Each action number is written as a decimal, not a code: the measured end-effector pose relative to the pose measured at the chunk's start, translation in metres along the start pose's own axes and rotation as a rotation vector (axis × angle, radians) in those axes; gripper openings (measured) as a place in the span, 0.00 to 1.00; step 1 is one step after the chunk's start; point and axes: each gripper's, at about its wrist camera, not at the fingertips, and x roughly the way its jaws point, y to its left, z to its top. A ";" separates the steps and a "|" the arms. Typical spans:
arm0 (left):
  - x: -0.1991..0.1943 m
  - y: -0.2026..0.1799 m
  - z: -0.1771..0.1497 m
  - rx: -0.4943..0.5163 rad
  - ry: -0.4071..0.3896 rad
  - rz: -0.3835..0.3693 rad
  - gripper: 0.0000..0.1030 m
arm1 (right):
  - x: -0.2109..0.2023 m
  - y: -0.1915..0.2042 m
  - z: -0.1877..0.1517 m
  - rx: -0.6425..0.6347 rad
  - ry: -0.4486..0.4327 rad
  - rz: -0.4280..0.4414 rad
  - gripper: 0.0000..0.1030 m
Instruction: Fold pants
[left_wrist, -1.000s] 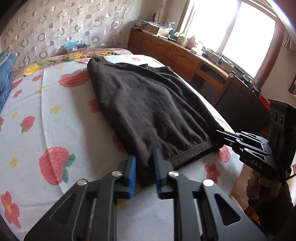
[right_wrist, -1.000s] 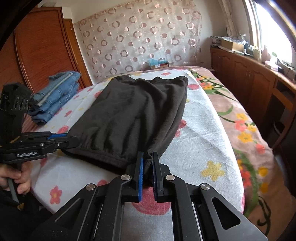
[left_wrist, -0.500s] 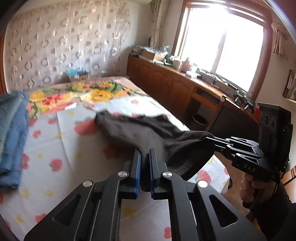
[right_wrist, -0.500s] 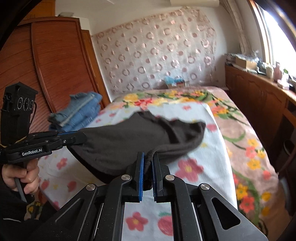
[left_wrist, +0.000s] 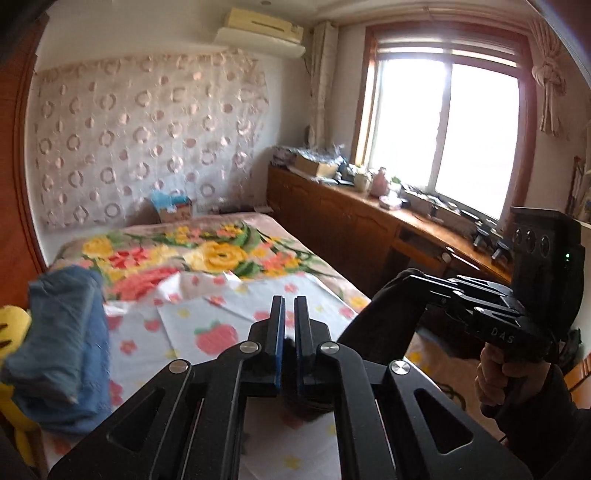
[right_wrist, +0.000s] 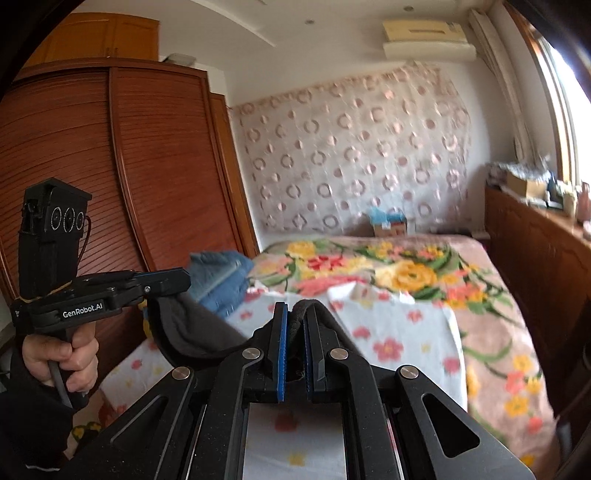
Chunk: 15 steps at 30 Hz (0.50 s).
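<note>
Left gripper (left_wrist: 290, 306): jaws clenched on dark fabric of the black pants (left_wrist: 384, 317), having just been closing; the cloth shows in the narrow gap between the blue pads. In the right wrist view this gripper (right_wrist: 184, 278) sits at centre left, gripped by a hand (right_wrist: 61, 360), with the pants (right_wrist: 192, 325) draping from its tips.

Right gripper (right_wrist: 295, 314): jaws clamped on a bunched edge of the same pants, which bulges above the pads. In the left wrist view it (left_wrist: 410, 280) appears at centre right, held by a hand (left_wrist: 498, 373).

Pants location: suspended between the two grippers, sagging in the lower centre of both frames, above the bed (right_wrist: 491, 332).

Surroundings: flower-print sheet (left_wrist: 221, 314) on the bed; folded blue jeans (left_wrist: 62, 343) at lower left of the left wrist view; wooden wardrobe (right_wrist: 110, 166) at upper left of the right wrist view.
</note>
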 end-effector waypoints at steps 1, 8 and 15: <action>0.001 0.006 0.006 -0.003 -0.005 0.009 0.05 | 0.007 0.001 0.006 -0.014 0.000 0.001 0.07; 0.024 0.062 0.038 -0.044 -0.015 0.086 0.05 | 0.090 -0.006 0.044 -0.068 0.017 0.004 0.07; 0.036 0.096 0.091 -0.041 -0.071 0.144 0.05 | 0.149 -0.012 0.101 -0.132 -0.008 -0.008 0.07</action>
